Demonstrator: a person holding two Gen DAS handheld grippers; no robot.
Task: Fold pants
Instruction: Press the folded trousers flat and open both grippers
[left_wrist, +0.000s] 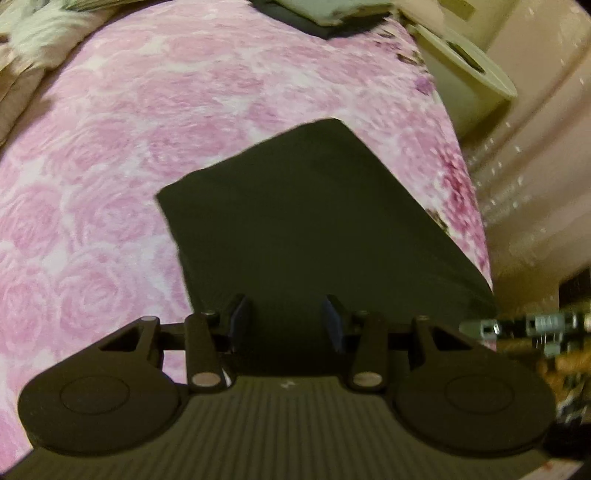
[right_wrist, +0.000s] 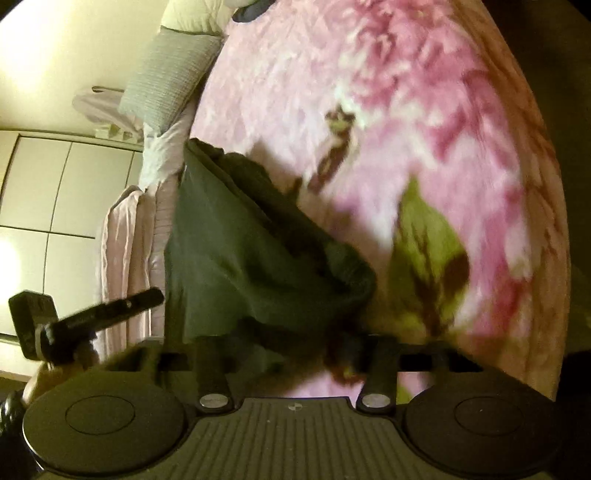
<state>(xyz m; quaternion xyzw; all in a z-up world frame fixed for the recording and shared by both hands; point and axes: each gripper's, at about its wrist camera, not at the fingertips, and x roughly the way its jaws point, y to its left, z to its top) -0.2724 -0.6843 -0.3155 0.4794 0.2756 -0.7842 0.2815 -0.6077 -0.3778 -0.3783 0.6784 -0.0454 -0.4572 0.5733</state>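
Note:
The dark pants lie folded into a flat rectangle on the pink rose bedspread, close to the bed's right edge. My left gripper stands open over the near edge of the pants, its blue-padded fingers apart with nothing pinched. In the blurred right wrist view the pants look dark green, with a bunched edge toward the right. My right gripper is at their near edge, jaws wide apart and cloth lying between them. Part of the left gripper shows at the left of that view.
Pillows and bedding sit at the head of the bed, and a dark garment lies at the far end. A cream stool or box stands on the floor to the right. White cabinet doors and a grey pillow are beside the bed.

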